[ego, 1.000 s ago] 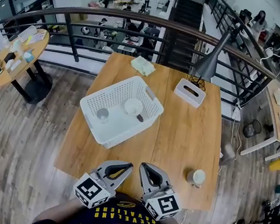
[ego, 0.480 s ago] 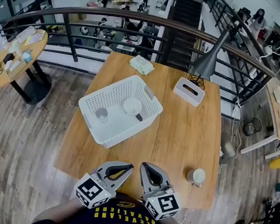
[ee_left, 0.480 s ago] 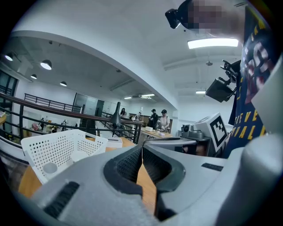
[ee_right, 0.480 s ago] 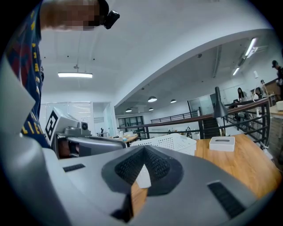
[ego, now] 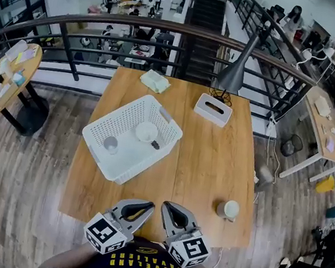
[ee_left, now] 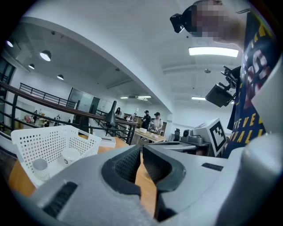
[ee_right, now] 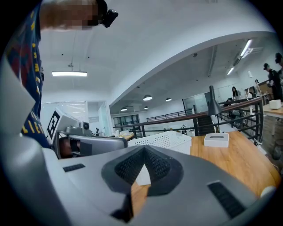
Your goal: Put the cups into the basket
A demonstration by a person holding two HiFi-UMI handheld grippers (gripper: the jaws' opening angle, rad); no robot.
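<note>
A white perforated basket (ego: 102, 127) stands on the left half of the wooden table (ego: 213, 163). Inside it are a white cup (ego: 146, 131) and a small clear cup (ego: 110, 144). Another white cup (ego: 228, 209) stands on the table near the front right corner. My left gripper (ego: 150, 205) and right gripper (ego: 165, 205) hover side by side over the table's near edge, both shut with nothing between the pads. In the left gripper view the basket (ee_left: 48, 143) with both cups lies left of the shut gripper (ee_left: 140, 151). The right gripper view shows the basket (ee_right: 166, 139) beyond the shut gripper (ee_right: 144, 149).
A white tissue box (ego: 212, 109), a grey desk lamp (ego: 233, 77) and a pale yellow cloth (ego: 155, 81) sit along the table's far edge. A dark railing (ego: 78, 21) runs behind the table. A round side table (ego: 3, 76) stands at the left.
The head view has shifted, so the table and basket sit slightly further left in the picture. Both grippers stay shut at the near edge.
</note>
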